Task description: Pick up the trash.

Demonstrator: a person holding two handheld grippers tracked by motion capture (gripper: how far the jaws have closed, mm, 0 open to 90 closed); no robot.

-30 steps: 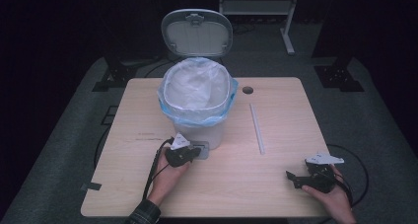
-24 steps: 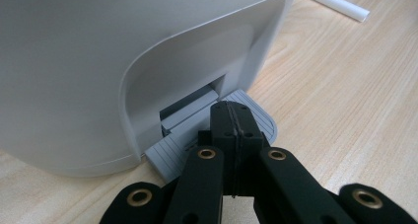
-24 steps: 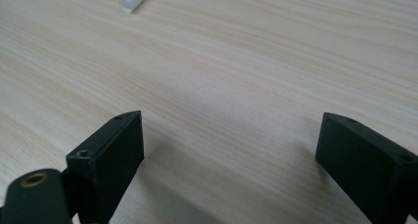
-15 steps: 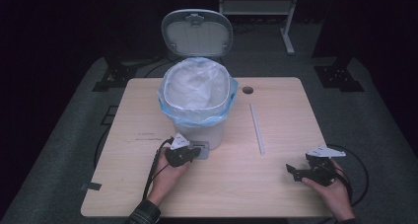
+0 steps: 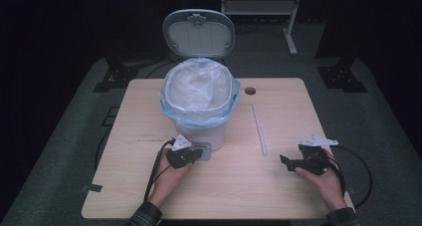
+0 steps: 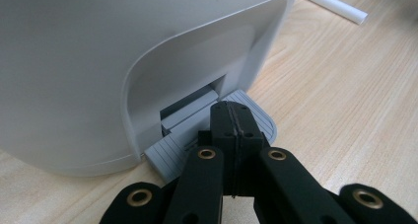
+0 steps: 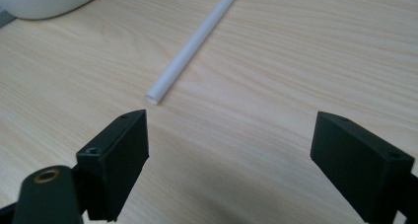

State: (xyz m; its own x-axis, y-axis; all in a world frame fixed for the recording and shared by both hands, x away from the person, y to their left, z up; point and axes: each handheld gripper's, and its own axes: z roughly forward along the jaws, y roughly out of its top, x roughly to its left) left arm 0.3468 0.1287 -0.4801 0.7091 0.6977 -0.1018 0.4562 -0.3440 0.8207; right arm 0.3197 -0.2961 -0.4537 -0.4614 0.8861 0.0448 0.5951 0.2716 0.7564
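Nearest, at the table's front edge: left gripper [image 5: 191,155] resting with jaws pressed together, tips bearing down on the grey pedal [image 6: 256,116] at the foot of the white bin [image 5: 199,106]. Pedal lying flat on the wooden table [image 5: 239,186], poking out from a recess in the bin's base.

On the right side: right gripper [image 5: 284,160] hovering just above the table, jaws standing wide apart, clamping nothing, pointing toward the near end of the white tube [image 7: 190,49]. Tube lying on bare wood just beyond the jaws, not touching them, running away toward the table's far edge, beside the bin.

Farther back: bin sitting mid-table, lined with a blue-edged bag [image 5: 199,114], lid [image 5: 199,33] standing upright behind the opening.
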